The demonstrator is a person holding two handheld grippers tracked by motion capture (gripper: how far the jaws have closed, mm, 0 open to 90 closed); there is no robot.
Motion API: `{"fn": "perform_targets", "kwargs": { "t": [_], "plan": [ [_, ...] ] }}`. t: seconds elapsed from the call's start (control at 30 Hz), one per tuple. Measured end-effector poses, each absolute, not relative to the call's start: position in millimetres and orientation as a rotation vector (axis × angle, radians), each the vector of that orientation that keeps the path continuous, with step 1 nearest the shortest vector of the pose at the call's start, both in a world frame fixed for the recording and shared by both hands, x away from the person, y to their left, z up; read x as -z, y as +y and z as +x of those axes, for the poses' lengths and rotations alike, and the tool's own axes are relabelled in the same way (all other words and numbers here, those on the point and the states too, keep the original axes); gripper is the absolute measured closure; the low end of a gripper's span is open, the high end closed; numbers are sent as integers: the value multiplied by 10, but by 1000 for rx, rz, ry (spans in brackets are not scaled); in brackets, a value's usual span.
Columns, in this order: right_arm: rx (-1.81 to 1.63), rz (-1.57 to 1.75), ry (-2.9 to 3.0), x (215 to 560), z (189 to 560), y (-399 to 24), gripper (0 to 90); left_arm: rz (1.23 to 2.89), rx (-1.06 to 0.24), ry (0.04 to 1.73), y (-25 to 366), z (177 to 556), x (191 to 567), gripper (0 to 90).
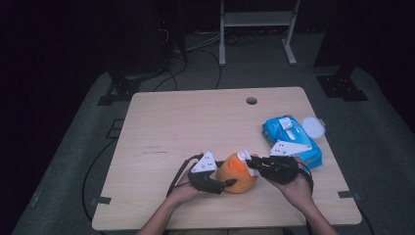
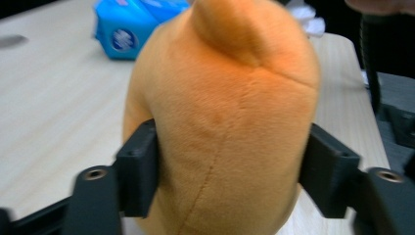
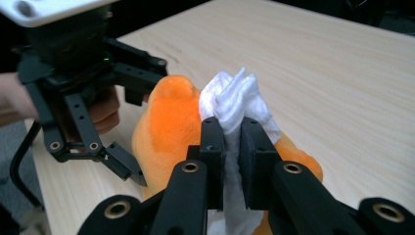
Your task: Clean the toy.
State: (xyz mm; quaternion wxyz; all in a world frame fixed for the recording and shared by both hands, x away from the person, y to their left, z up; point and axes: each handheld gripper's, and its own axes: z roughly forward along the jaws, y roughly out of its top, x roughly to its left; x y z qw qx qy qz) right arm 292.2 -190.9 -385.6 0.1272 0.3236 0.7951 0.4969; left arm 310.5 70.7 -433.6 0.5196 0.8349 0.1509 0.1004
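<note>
So I've got one orange plush (image 1: 237, 174) sitting near the front edge of the bench (image 1: 195, 122), right between my two hands. My left gripper (image 1: 226, 185) has its jaws clamped on the plush, one pad on each side, you can see them pressing into the fabric in the left gripper view (image 2: 222, 122). My right gripper (image 1: 250, 162) has its jaws pinched together on one white wipe (image 3: 235, 105), held against the top of the plush (image 3: 171, 117). Further right on the bench: one blue wipes pack (image 1: 292, 139) and, just beside it, one round white lid (image 1: 313, 127). The pack has a round logo (image 2: 122, 39) but it's too blurry to read any writing on it
</note>
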Motion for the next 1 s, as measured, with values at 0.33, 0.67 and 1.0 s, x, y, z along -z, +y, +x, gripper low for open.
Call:
{"fn": "perform_targets", "kwargs": {
  "t": [0.33, 0.67, 1.0],
  "plan": [
    [-1500, 1025, 2335, 3991, 3071, -1859, 808, 2054, -498, 476, 777, 3129, 4289, 375],
    [-1528, 1019, 2325, 3958, 3035, -1912, 808, 2101, -390, 333, 555, 2960, 4278, 265],
    [-1445, 1002, 2402, 4057, 3003, -2045, 807, 1973, -276, 440, 661, 3089, 4313, 257]
  ]
}}
